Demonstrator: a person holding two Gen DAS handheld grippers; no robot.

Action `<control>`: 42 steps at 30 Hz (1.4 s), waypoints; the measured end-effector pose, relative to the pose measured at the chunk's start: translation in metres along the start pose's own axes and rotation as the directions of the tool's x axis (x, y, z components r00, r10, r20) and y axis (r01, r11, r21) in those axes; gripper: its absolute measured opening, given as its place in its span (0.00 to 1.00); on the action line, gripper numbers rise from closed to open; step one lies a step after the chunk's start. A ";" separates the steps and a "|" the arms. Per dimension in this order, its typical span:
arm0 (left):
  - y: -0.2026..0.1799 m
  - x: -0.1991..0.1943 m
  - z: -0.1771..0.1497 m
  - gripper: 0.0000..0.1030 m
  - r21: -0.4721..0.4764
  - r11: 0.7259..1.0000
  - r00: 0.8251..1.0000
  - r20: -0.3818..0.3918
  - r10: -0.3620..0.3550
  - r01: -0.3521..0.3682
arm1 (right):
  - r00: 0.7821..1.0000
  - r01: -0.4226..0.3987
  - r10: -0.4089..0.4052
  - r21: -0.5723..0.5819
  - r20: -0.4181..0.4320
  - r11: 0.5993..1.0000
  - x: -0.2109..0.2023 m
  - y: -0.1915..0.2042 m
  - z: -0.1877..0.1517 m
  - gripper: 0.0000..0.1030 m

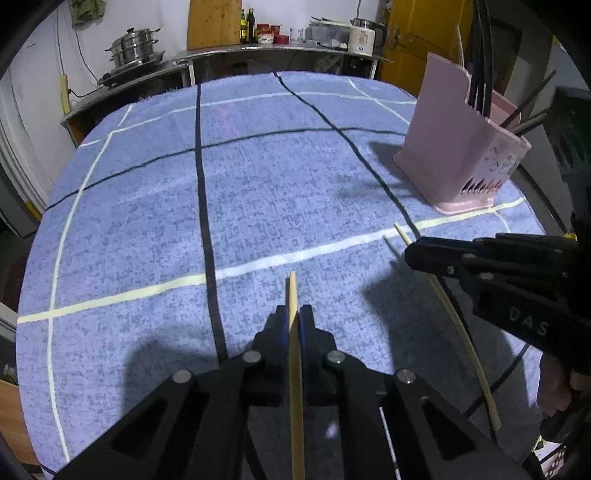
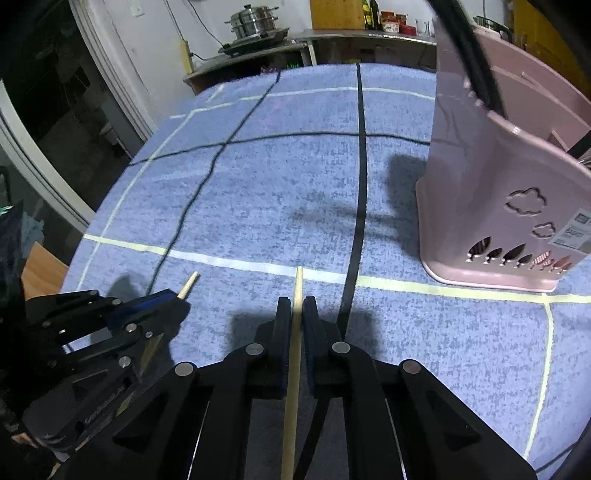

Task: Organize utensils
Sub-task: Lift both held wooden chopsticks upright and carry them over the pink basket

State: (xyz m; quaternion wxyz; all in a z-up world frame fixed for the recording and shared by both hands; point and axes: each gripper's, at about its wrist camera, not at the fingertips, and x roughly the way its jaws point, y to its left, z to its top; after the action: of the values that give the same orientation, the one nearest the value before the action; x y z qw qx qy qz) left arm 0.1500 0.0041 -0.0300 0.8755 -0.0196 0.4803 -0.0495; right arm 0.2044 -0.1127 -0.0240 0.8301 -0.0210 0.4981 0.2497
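My left gripper (image 1: 293, 314) is shut on a pale wooden chopstick (image 1: 295, 369) that runs between its fingers and pokes out in front. My right gripper (image 2: 296, 306) is shut on a second wooden chopstick (image 2: 293, 369). Each gripper shows in the other's view: the right one (image 1: 412, 254) with its chopstick (image 1: 458, 325), the left one (image 2: 177, 301) with its chopstick tip (image 2: 189, 283). A pink utensil holder (image 2: 498, 206) stands on the blue tablecloth at the right, with dark utensils (image 1: 480, 74) in it. It also shows in the left wrist view (image 1: 461, 147).
The table carries a blue cloth (image 1: 258, 184) with black and white lines. Behind it a counter (image 1: 258, 51) holds a steel pot (image 1: 133, 46), bottles and jars. A yellow door (image 1: 424, 33) is at the back right.
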 end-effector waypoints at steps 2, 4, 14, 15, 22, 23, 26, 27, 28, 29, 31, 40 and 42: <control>0.001 -0.009 0.003 0.06 -0.009 1.000 1.000 0.019 -0.019 0.019 | 1.000 -0.008 0.008 -0.002 0.019 1.000 -0.009 0.001 0.001 0.06; 0.002 -0.020 0.008 0.06 -0.011 0.999 0.999 0.043 -0.029 0.030 | 0.999 -0.012 0.012 -0.003 0.042 1.000 -0.020 0.002 0.003 0.06; 0.005 -0.078 0.030 0.06 -0.003 0.997 0.986 0.149 -0.070 0.071 | 0.985 -0.006 0.009 -0.018 0.170 1.000 -0.083 0.002 0.016 0.06; 0.006 -0.077 0.031 0.06 -0.007 0.997 0.987 0.146 -0.072 0.074 | 0.986 -0.011 0.013 -0.016 0.168 1.000 -0.084 0.002 0.016 0.06; 0.015 -0.086 0.030 0.06 -0.040 0.995 0.985 0.156 -0.080 0.088 | 0.999 -0.012 0.014 -0.057 0.034 0.998 -0.029 0.004 -0.002 0.13; 0.016 -0.092 0.031 0.06 -0.041 0.995 0.982 0.169 -0.082 0.090 | 1.000 -0.010 0.012 -0.055 0.020 0.998 -0.022 0.003 -0.004 0.14; 0.019 -0.108 0.033 0.06 -0.038 0.994 0.975 0.204 -0.091 0.100 | 1.000 -0.015 0.014 -0.047 -0.013 0.999 -0.004 0.001 -0.008 0.14; 0.020 -0.113 0.035 0.06 -0.038 0.994 0.973 0.212 -0.095 0.105 | 1.000 -0.013 0.012 -0.047 -0.020 0.999 0.001 0.001 -0.007 0.14; 0.021 -0.116 0.036 0.06 -0.038 0.993 0.971 0.217 -0.097 0.108 | 1.000 -0.013 0.012 -0.049 -0.026 0.999 0.004 0.001 -0.005 0.14; 0.022 -0.118 0.036 0.06 -0.039 0.993 0.970 0.219 -0.102 0.113 | 0.999 -0.011 0.010 -0.052 -0.031 0.999 0.006 0.001 -0.005 0.14; 0.023 -0.120 0.038 0.06 -0.040 0.992 0.969 0.222 -0.108 0.120 | 0.999 -0.006 0.003 -0.061 -0.052 0.998 0.013 0.002 -0.001 0.14; 0.025 -0.127 0.038 0.06 -0.045 0.990 0.966 0.230 -0.117 0.130 | 0.993 0.018 -0.027 -0.081 -0.118 0.997 0.027 0.006 0.015 0.06; 0.026 -0.129 0.039 0.06 -0.043 0.990 0.965 0.234 -0.118 0.132 | 0.992 0.017 -0.027 -0.082 -0.126 0.996 0.028 0.006 0.017 0.06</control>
State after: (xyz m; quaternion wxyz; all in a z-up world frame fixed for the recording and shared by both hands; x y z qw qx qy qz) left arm 0.1158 0.0427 0.0968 0.9196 -0.0811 0.3742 -0.0879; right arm 0.2260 -0.0917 -0.0378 0.7979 -0.0760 0.5393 0.2585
